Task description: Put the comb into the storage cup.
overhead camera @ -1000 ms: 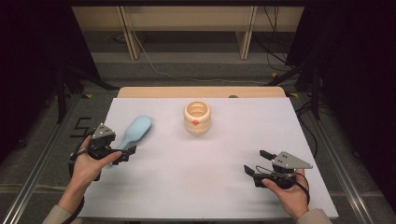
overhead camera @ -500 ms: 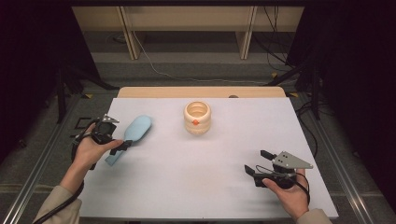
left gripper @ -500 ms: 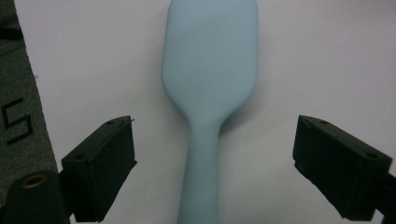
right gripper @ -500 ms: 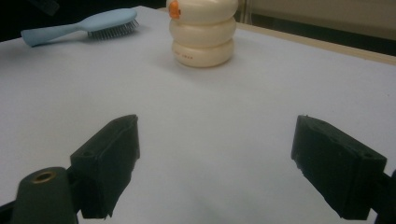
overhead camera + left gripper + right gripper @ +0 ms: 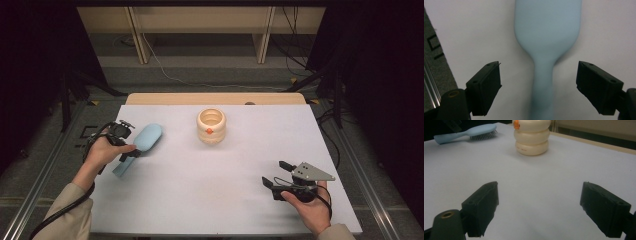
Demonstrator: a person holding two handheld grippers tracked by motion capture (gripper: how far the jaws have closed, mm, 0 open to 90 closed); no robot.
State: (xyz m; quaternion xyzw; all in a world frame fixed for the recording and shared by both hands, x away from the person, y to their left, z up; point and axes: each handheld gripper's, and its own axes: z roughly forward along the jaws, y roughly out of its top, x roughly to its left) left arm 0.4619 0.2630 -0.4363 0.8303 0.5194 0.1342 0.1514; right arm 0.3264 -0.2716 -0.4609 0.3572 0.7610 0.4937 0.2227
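Over the brush handle [image 5: 541, 87], left gripper [image 5: 537, 85] jaws just narrowed, probably untouched; grasp imminent. Right gripper [image 5: 539, 210] wide, idle.

Hairbrush [image 5: 547, 37]: pale blue, its handle lying between the black fingers [image 5: 485, 87]. Ribbed container [image 5: 211, 126]: cream with an orange mark. Table [image 5: 225, 190]: plain white surface.
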